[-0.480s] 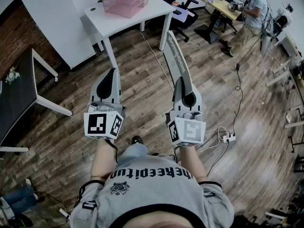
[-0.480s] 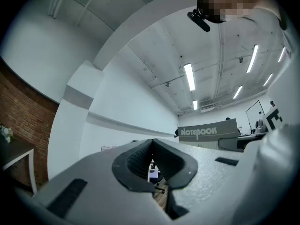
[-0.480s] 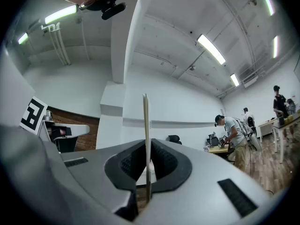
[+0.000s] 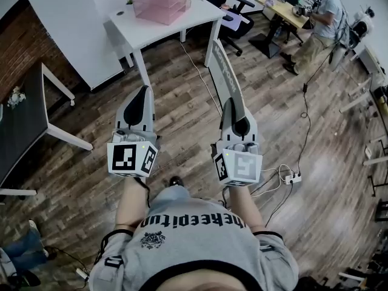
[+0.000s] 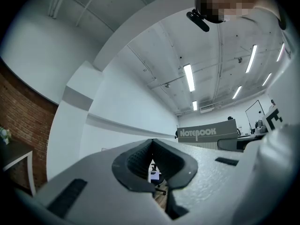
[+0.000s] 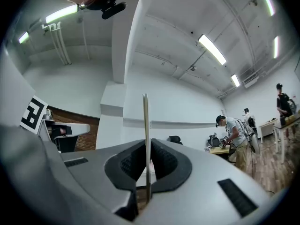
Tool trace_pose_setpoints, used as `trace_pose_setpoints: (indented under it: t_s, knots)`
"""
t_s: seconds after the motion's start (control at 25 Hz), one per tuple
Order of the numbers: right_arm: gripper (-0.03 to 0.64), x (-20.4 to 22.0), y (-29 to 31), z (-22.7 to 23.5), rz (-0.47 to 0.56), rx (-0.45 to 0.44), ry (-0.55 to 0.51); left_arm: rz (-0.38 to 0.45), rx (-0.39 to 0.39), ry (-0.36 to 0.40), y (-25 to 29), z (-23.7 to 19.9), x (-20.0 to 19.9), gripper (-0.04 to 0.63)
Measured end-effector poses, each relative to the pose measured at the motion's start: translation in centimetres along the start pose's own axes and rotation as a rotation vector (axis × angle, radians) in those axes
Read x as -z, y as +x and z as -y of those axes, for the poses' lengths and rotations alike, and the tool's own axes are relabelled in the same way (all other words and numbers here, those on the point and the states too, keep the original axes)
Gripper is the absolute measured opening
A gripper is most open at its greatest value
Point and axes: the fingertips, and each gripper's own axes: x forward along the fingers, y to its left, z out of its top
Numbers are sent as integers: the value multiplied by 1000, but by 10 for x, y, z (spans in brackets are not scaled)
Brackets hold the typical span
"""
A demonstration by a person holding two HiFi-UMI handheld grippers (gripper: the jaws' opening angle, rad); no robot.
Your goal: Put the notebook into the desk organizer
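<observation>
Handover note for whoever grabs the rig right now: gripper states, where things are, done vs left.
Right gripper: shut on the notebook, clamped at one end, with the rest sticking out ahead of the jaws.
Left gripper: shut, nothing between the jaws.
Desk organizer: pink, on the white table ahead, with open floor between it and the person.
Done: notebook is in hand.
Left: walk to the table, slide the notebook into the organizer, release.
</observation>
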Motion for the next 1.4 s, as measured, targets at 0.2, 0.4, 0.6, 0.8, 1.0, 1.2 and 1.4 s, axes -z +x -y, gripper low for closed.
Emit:
trace_pose_setpoints:
  t_s: [0.2,0.4,0.6,0.8,1.0,1.2,1.4]
  knots:
    - [9,4,22,-7,10,3,7,20,-7,-2,14,-19,1,3]
    - [10,6,45,-16,25,6,1,33,-4,4,31,-39,2,3]
    - [9,10,61,-28,44,7,15,31,29,19,40,-54,7,3]
    - [9,15,71,-35,32,9,19,23,38,11,46,-65,11,3]
    - [9,22,93,-34,22,15,11,18,24,0,62,-80,18,3]
    - [9,28,123,-26,31,8,5,25,13,1,86,-94,26,3]
    - [9,33,171,-15,41,2,14,20,-7,9,127,-114,34,3]
